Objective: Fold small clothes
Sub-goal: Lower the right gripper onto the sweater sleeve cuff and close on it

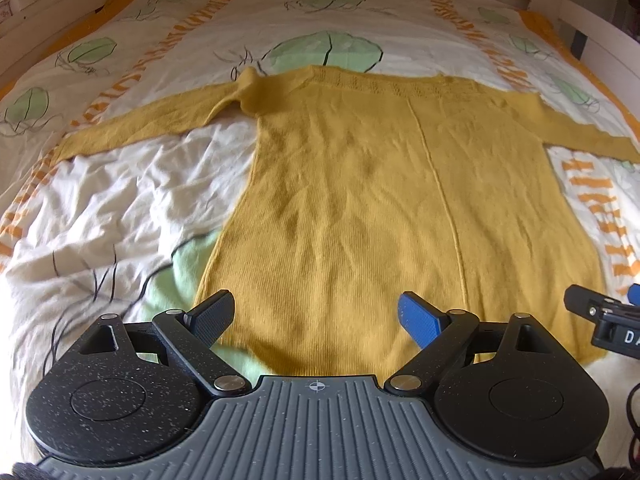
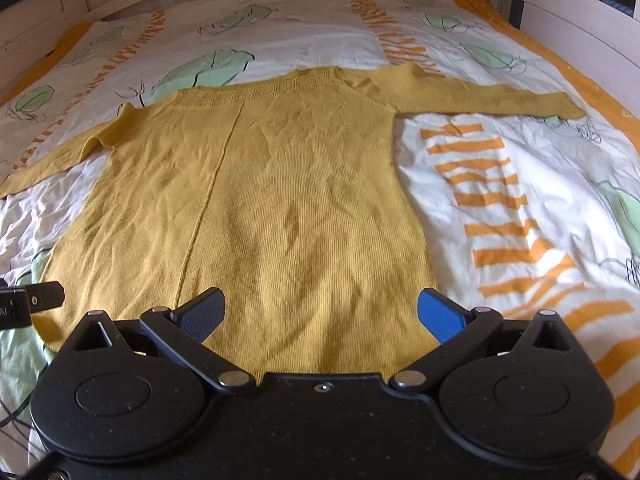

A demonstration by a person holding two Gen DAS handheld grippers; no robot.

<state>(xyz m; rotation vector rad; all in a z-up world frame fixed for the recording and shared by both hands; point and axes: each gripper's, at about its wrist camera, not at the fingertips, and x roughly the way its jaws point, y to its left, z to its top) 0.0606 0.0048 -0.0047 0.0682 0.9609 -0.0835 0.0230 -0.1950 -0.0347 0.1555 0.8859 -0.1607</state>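
The left gripper (image 1: 316, 316) hovers with its jaws wide and empty over the near left part of the hem of a mustard-yellow knitted sweater (image 1: 380, 208), and the right gripper (image 2: 320, 312) does the same, jaws wide with nothing between them, over the near right part of the hem. The sweater lies flat on a bed (image 2: 520, 184) with a white duvet cover printed with green leaves and orange stripes, hem toward the grippers, neckline at the far end, both sleeves spread out to the sides. The fold looks not yet begun: this seems the moment of lining up for a first grasp. The next move likely calls for lowering each pair of jaws onto an edge or a sleeve and pinching the knit only, not the cover beneath. The left shoulder is bunched into a lump, so its layers are hard to read; the near hem hides under the gripper bodies, and the sleeve ends distort at the frame edges.
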